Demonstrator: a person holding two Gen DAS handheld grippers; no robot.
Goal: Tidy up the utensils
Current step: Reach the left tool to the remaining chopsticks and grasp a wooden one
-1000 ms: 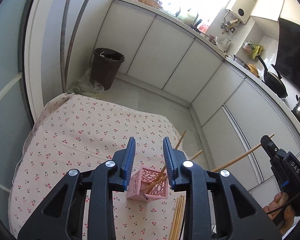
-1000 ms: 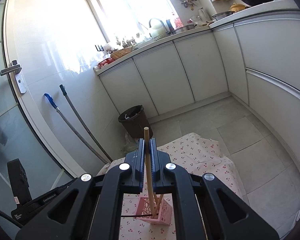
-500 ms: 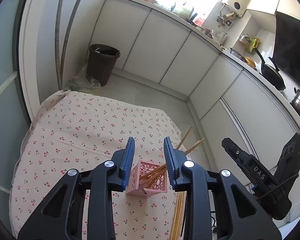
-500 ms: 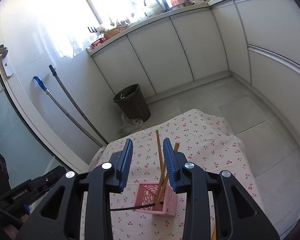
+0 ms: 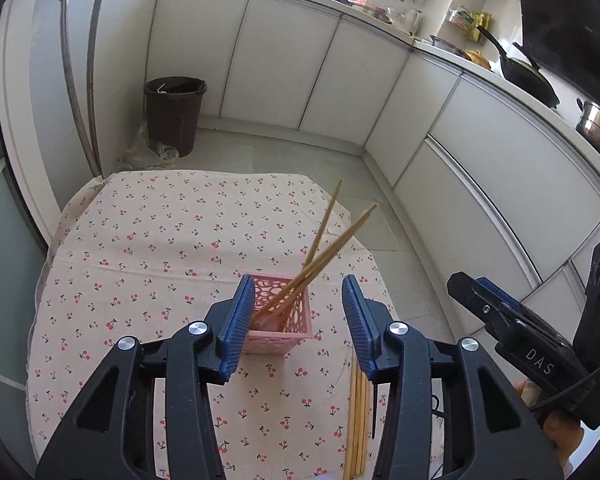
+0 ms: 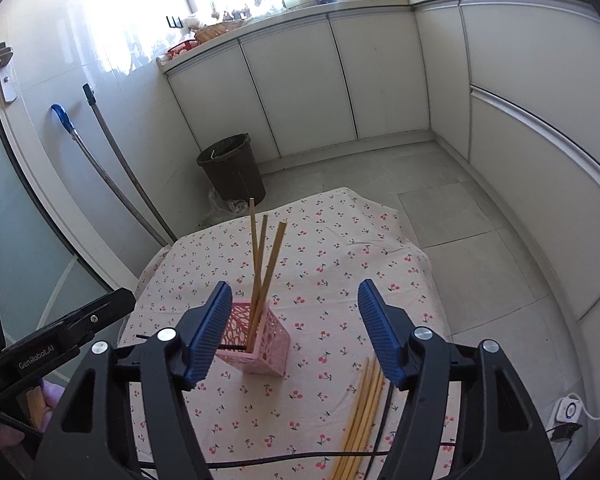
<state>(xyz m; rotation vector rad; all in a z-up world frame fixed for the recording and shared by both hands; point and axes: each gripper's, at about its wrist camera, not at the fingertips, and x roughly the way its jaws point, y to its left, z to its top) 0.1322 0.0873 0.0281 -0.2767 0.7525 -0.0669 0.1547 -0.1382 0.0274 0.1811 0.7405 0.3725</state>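
**Chopsticks loaded in holder, both grippers empty and opening**

Pink lattice holder (image 6: 260, 338) stands upright on the cherry-print tablecloth (image 6: 340, 248). Three wooden chopsticks (image 6: 265, 264) sit in it, leaning on the rim, since the holder is much shorter than they are. Right gripper (image 6: 294, 330): jaws opening, already wide, nothing between the pads. Left gripper (image 5: 298, 326): jaws opening, about halfway. The holder shows in the gap, but I can't tell whether the left pad touches it. The loose chopstick bundle (image 6: 364, 408) lies flat just right of the holder, within easy reach of the right gripper. That looks like the next pick.
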